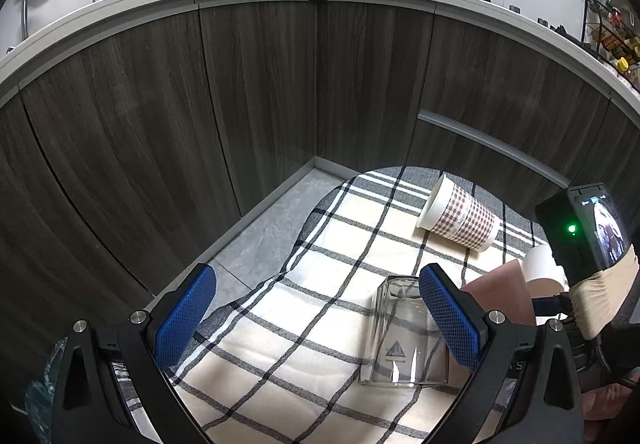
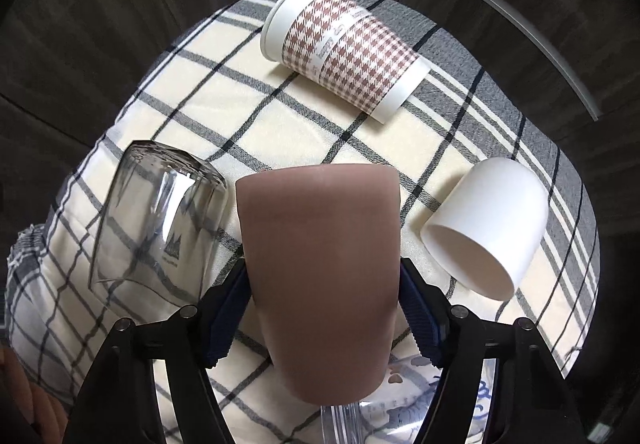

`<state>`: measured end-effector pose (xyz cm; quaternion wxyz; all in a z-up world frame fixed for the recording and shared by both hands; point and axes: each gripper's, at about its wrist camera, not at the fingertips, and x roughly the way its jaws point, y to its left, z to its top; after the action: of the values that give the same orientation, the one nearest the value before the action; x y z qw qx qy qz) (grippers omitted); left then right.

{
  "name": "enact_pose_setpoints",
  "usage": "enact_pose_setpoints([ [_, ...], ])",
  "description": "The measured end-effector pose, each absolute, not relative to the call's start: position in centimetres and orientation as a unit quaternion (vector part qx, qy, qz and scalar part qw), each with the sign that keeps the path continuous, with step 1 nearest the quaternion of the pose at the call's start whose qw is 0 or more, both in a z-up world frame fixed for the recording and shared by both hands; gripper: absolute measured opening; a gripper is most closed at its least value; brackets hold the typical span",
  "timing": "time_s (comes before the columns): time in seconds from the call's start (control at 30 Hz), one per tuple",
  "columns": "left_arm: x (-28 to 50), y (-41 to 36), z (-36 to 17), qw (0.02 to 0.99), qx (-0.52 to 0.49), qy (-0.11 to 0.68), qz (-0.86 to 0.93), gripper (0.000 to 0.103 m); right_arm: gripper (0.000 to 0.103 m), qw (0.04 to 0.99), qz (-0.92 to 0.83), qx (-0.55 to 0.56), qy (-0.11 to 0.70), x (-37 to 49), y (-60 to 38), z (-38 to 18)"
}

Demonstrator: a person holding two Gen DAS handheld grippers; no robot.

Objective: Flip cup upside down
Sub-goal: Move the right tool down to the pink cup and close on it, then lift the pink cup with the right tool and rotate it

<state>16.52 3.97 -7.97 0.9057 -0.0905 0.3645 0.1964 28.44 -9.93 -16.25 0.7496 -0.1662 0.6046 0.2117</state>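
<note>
Brown cup (image 2: pixel 320 264) sits clamped in the right claw (image 2: pixel 324 308), above the checked cloth (image 2: pixel 200 92) (between glass (image 2: pixel 156 220) and white cup (image 2: pixel 486 224)). Lower it straight, rim flat, before releasing. Left claw (image 1: pixel 316 320) is apart, idle.

The right hand-held gripper (image 2: pixel 322 284) clamps a brown cup (image 2: pixel 320 264) between its blue pads (image 2: pixel 224 320), above a plaid cloth (image 2: pixel 224 84). A clear glass (image 2: pixel 156 220) stands inverted just left of it. A white cup (image 2: pixel 488 224) lies on its side to the right; a houndstooth paper cup (image 2: pixel 344 44) lies farther back.
</note>
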Motion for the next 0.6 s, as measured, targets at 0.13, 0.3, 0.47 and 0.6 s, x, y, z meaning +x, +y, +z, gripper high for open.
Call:
enact_pose_setpoints([
  [0.13,15.9,4.3,-6.7,0.912,-0.093,0.353,0.188,0.103,0.071,0.763,0.206,-0.15,0.594,28.3,-10.6,-14.7],
  [0.3,14.1,4.9,-4.2,0.927,-0.074,0.325,0.171,0.103,0.071,0.782,0.198,-0.108,0.581,26.3,-10.8,-11.5],
  [0.47,11.9,6.3,-2.6,0.936,-0.067,0.314,0.143,0.103,0.071,0.794,0.178,-0.028,0.58,22.5,-12.3,-9.7],
  [0.6,10.0,7.4,-2.0,0.945,-0.042,0.308,0.104,0.103,0.071,0.796,0.147,0.059,0.584,19.3,-13.6,-9.8],
])
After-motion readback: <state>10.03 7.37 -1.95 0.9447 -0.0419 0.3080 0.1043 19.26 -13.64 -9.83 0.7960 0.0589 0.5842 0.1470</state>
